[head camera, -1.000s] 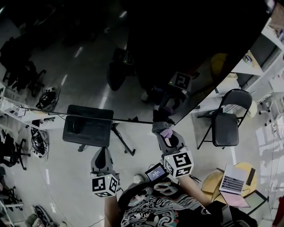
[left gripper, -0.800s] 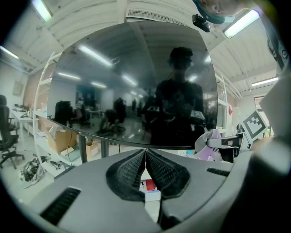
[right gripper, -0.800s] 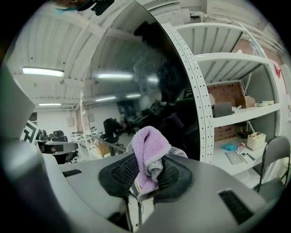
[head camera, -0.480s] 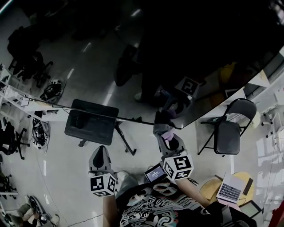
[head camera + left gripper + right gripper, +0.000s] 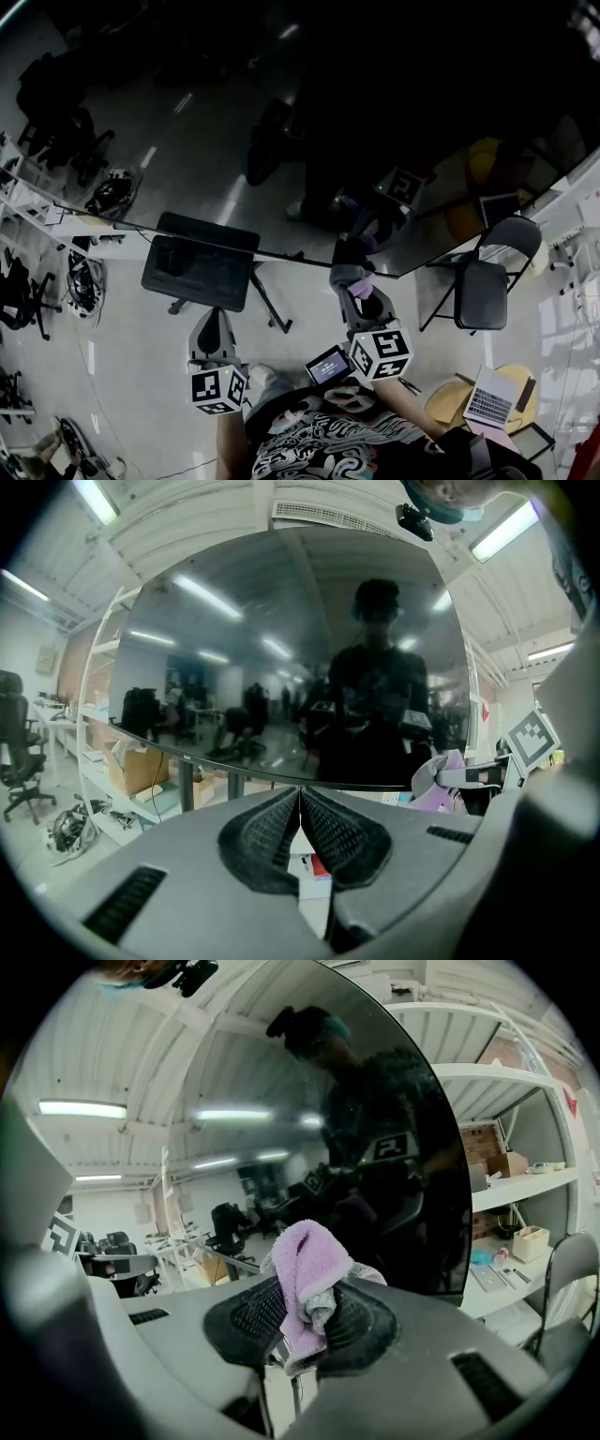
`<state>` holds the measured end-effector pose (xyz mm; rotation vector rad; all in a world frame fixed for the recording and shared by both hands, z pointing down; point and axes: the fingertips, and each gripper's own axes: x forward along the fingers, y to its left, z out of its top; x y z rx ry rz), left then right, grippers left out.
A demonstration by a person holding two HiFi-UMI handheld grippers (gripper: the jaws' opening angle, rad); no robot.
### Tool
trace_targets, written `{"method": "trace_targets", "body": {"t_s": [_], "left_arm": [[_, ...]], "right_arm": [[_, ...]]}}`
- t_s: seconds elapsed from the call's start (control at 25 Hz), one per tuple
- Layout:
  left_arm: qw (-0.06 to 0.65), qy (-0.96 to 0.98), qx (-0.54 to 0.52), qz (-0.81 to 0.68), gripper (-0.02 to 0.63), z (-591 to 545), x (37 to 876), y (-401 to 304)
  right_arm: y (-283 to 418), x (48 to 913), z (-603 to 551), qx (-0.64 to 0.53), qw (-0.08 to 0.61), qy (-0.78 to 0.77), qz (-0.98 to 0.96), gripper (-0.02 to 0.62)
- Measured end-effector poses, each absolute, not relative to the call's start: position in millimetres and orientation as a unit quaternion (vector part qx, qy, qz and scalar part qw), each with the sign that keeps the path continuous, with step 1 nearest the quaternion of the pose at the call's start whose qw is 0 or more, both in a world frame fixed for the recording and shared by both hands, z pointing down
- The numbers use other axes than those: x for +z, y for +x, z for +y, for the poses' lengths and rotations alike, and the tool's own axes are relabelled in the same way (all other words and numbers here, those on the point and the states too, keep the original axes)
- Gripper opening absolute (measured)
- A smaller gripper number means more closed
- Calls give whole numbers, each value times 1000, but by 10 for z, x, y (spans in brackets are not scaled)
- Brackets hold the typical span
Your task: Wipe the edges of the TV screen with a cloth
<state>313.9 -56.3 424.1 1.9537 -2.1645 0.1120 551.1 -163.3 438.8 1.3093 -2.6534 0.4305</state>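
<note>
1. Lilac cloth [image 5: 302, 1265] sits clamped in the right gripper [image 5: 302, 1309], at the lower edge of the TV screen [image 5: 394, 1147];
2. left gripper [image 5: 299, 819] is pinched closed, empty, below that edge;
3. the loose fold may slip out while rubbing.

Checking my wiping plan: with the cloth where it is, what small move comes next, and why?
Probably press the cloth onto the bottom edge of the TV and slide it left. The right gripper clamps it near the bottom right corner, and most of that edge stretches away leftward.
</note>
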Motion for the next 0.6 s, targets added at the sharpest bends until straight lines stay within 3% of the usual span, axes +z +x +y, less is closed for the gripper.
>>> {"method": "trace_targets", "body": {"t_s": [0.6], "left_arm": [[115, 670, 38, -733, 17, -456, 4225, 2715]], "right_arm": [[5239, 4365, -1648, 143, 82, 449, -878, 110]]}}
